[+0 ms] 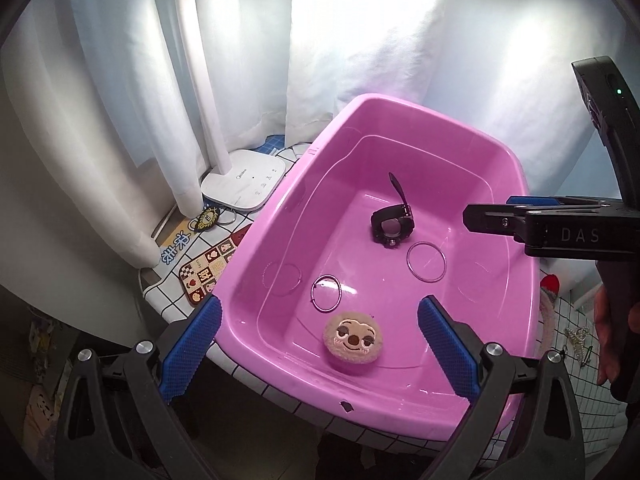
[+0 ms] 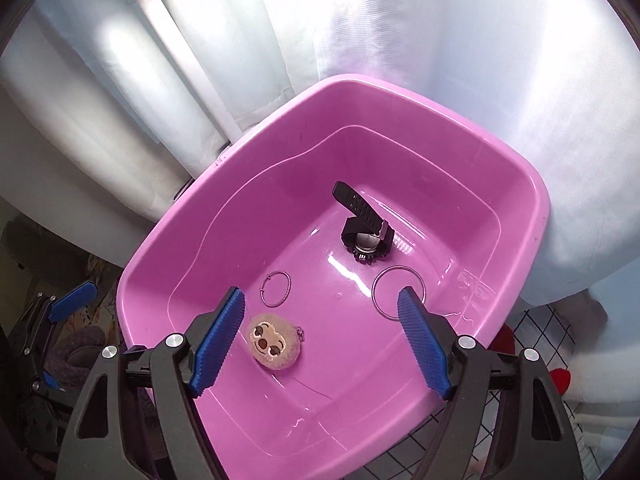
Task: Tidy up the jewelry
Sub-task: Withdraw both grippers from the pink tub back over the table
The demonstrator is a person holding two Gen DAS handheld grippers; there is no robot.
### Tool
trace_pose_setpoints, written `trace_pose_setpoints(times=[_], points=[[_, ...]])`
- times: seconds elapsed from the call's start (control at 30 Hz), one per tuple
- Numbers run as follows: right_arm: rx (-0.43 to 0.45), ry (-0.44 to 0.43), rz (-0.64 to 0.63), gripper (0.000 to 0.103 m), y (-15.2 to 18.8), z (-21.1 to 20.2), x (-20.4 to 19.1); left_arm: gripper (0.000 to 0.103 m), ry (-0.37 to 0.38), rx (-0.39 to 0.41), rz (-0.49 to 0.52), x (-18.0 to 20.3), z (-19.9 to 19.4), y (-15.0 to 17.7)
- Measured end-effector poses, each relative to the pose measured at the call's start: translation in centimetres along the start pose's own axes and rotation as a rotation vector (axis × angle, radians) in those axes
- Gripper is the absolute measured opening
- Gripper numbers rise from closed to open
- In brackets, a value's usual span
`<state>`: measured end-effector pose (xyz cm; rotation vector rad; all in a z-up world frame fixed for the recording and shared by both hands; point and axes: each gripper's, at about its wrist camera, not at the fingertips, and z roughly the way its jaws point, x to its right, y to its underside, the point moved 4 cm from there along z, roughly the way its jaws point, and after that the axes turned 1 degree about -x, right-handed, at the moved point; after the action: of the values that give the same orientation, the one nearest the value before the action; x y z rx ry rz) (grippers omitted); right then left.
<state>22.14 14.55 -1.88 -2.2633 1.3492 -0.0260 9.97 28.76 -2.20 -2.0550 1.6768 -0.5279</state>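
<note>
A pink plastic tub [image 1: 280, 216] [image 2: 168, 240] holds a black watch [image 1: 392, 222] [image 2: 364, 236], two thin metal bangles [image 1: 326, 293] [image 1: 426, 261] [image 2: 275, 289] [image 2: 394, 280] and a round plush sloth-face charm [image 1: 353, 340] [image 2: 272, 344]. My left gripper [image 1: 320, 348] is open and empty over the tub's near rim, above the charm. My right gripper [image 2: 322, 340] is open and empty over the tub. The right gripper also shows at the right of the left wrist view [image 1: 516, 220]. A blue pad of the left gripper [image 2: 72, 300] shows at the left of the right wrist view.
The tub sits on a white grid-pattern cloth [image 1: 248, 376]. A white lamp base [image 1: 248, 178], a round keychain [image 1: 206, 220] and a patterned card [image 1: 206, 276] lie left of the tub. Hair clips [image 1: 576, 336] lie to the right. White curtains [image 1: 120, 100] hang behind.
</note>
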Motion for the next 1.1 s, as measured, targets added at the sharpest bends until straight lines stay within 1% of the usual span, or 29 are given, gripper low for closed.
trace_pose_setpoints(times=[0.2, 0.3, 0.43, 0.53, 0.6, 0.7, 0.83, 0.9, 1.0, 1.1], points=[[0.147, 0.03, 0.118, 0.076, 3.1, -5.1, 2.3, 0.097, 0.055, 0.067, 0.06, 2.1, -1.5, 0.0], [0.215, 0.061, 0.178, 0.078, 5.6, -7.8, 3.6, 0.097, 0.102, 0.099, 0.089, 3.7, -2.2, 0.0], [0.265, 0.108, 0.259, 0.079, 9.9, -10.7, 6.1, 0.097, 0.171, 0.125, 0.113, 6.2, -3.2, 0.1], [0.289, 0.16, 0.328, 0.079, 13.9, -12.4, 8.7, 0.097, 0.22, 0.142, 0.129, 8.5, -4.0, 0.5], [0.302, 0.172, 0.383, 0.079, 16.6, -13.6, 10.4, 0.097, 0.251, 0.149, 0.14, 10.2, -4.5, 0.9], [0.321, 0.204, 0.466, 0.079, 20.9, -15.6, 13.2, 0.097, 0.275, 0.154, 0.162, 12.9, -5.2, 1.9], [0.331, 0.273, 0.552, 0.079, 27.4, -18.7, 17.5, 0.097, 0.295, 0.146, 0.186, 16.8, -6.1, 4.2], [0.332, 0.294, 0.586, 0.079, 30.8, -19.9, 19.5, 0.097, 0.306, 0.136, 0.181, 18.8, -6.4, 5.7], [0.315, 0.323, 0.618, 0.079, 35.6, -21.5, 21.8, 0.097, 0.286, 0.114, 0.161, 21.6, -6.6, 8.3], [0.309, 0.324, 0.627, 0.079, 40.0, -22.7, 23.5, 0.097, 0.277, 0.076, 0.141, 24.2, -6.6, 10.6]])
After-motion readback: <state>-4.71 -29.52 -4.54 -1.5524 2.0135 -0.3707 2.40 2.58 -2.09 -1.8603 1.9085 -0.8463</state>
